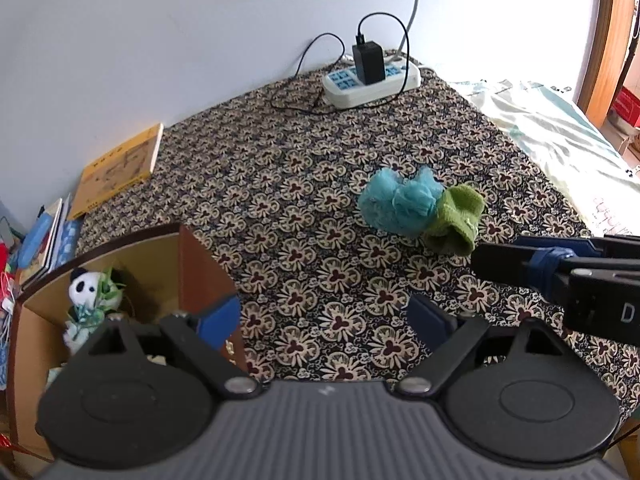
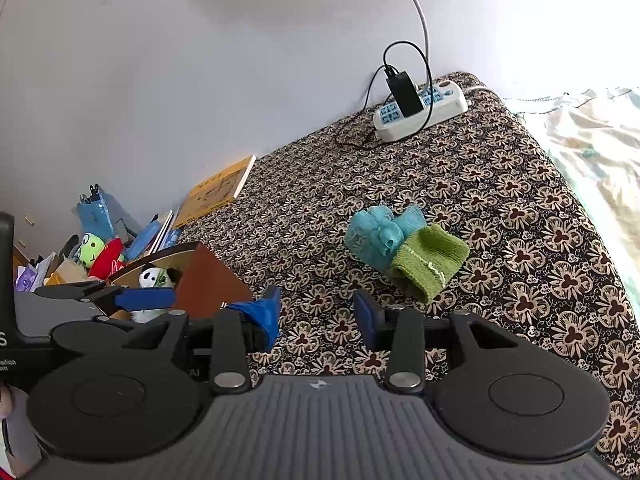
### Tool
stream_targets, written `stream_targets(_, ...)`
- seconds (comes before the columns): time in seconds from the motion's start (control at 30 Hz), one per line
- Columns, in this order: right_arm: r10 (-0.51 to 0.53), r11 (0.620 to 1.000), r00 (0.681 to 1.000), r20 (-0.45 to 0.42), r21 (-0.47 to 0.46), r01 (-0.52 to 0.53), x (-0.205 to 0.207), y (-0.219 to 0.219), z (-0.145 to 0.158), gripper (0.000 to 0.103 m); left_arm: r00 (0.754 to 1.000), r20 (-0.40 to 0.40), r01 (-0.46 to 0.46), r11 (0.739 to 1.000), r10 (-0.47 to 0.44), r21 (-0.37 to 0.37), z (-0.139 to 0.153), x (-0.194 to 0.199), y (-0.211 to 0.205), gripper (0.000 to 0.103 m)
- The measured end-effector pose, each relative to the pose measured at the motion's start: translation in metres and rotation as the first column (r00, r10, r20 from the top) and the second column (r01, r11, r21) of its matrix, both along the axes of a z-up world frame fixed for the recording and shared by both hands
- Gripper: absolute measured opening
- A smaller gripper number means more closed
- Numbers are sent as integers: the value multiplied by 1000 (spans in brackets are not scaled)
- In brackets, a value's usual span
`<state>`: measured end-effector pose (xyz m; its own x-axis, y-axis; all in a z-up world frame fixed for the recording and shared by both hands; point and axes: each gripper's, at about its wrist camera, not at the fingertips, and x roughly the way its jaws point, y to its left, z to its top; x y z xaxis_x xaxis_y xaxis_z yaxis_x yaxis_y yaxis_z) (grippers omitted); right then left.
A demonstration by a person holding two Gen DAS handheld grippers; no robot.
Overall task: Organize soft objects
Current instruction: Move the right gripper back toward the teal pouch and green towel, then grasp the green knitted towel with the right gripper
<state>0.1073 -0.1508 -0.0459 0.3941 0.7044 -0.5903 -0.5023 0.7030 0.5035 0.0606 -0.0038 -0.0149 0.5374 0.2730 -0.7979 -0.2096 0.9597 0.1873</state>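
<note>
Hovering over the flower-patterned cloth, the right gripper has its two blue-padded fingers apart, with only bare cloth showing in the gap between them. The left gripper likewise stands with its fingers spread wide and nothing between them.

Just beside the left gripper's left finger sits an open cardboard box, its brown flap touching or nearly touching that finger in the left wrist view. Inside the box lies a small panda plush among pale green and white soft bits.

Ahead of both pairs of fingers, and a little to the right of the gap, two soft things rest on the cloth touching each other: a green knitted sock nearer, and a teal mesh puff just behind and left of it. Neither gripper touches them.

Left of the fingers and farther off, a yellow book lies flat at the cloth's edge by the wall. Farthest ahead, against the wall, a white power strip carries a black charger with its cable looping over it.
</note>
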Motion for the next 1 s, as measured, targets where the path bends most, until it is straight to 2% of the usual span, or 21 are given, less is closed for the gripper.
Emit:
stream_targets(0.3, -14, 1000, 999, -47, -19, 13, 14, -6, -17, 25, 998, -57, 15, 999, -17, -30, -20, 20, -4, 90)
stream_targets(0.53, -57, 998, 994, -97, -41, 53, 36, -13, -33, 25, 999, -29, 41, 988, -46, -151, -38, 34, 3, 90)
stream_targets(0.67, -93, 995, 989, -113, -34, 89, 61, -18, -39, 25, 998, -6, 60, 972, -63, -229, -49, 44, 3, 90)
stream_targets(0.9, -174, 982, 955, -241, 31, 187, 120, -19, -58, 26, 997, -20, 66, 959, -74, -277, -70, 69, -5, 90)
stream_targets(1.0, -182, 982, 948, -260, 9, 191, 135, -9, -69, 26, 996, -16, 79, 951, -88, -299, -74, 76, -10, 90)
